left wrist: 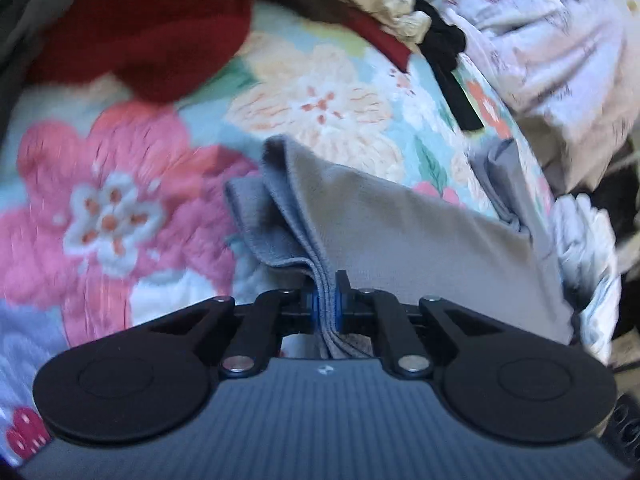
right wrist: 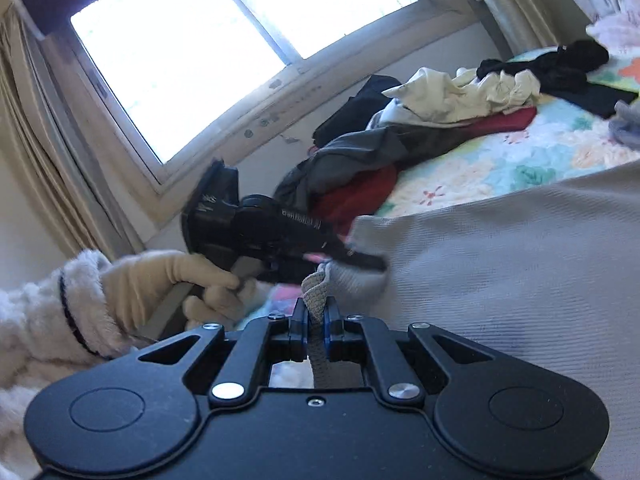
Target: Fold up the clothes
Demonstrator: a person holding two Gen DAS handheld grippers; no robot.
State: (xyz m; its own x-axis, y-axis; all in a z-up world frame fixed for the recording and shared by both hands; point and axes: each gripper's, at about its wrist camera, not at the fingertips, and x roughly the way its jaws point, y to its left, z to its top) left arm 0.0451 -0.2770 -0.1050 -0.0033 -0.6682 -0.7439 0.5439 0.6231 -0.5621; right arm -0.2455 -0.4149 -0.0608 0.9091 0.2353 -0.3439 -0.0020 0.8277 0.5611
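Grey ribbed knit garment (left wrist: 400, 232) stretched between my tongs: left tongs (left wrist: 325, 300) clamp bunched hem, right tongs (right wrist: 316, 320) clamp neighbouring edge; cloth trails right over floral bed quilt (left wrist: 120, 208).

Both your grippers sit on one edge of the garment, with the laundry heap lying beyond it on the bed.

Your left gripper (left wrist: 327, 300) has the garment (left wrist: 400, 220) bunched between its jaws, the cloth spreading ahead and to the right over the quilt (left wrist: 120, 200). Behind it on the quilt lies a heap of clothes (left wrist: 160, 40), and a pillow (left wrist: 540, 40) is at the far right. In your right wrist view, your right gripper (right wrist: 316, 322) pinches a ribbed hem, the garment (right wrist: 500, 260) stretching right. Your other hand (right wrist: 192, 280) holds its gripper just left of that hem. The heap (right wrist: 400, 140) sits beyond, under the window (right wrist: 200, 40).
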